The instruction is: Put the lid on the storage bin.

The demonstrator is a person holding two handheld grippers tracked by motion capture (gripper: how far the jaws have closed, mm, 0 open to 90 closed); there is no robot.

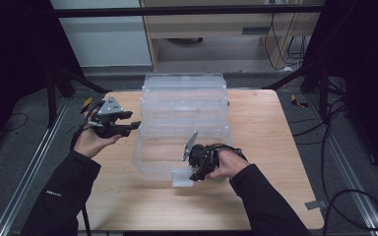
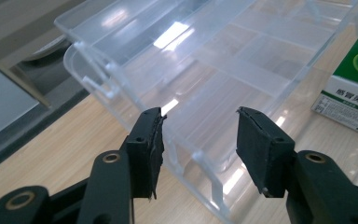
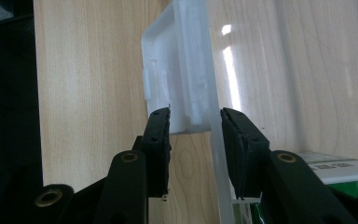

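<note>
On the wooden table (image 1: 270,147), the right tool (image 1: 195,175) straddles the clear box's latch (image 3: 177,88); the left tool (image 1: 133,126) gapes beside it.

High view overhead; tongs views close; all share clear box (image 1: 184,123)

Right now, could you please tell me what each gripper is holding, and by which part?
The right gripper straddles the front latch tab of the clear plastic compartment box; whether its pads press cannot be told. The left gripper is open, holding nothing.

Clear plastic box (image 1: 184,105) on pale wood-grain table (image 1: 275,147); green-and-white carton (image 2: 354,88) with printed text; black jaws seen on both grippers.
</note>
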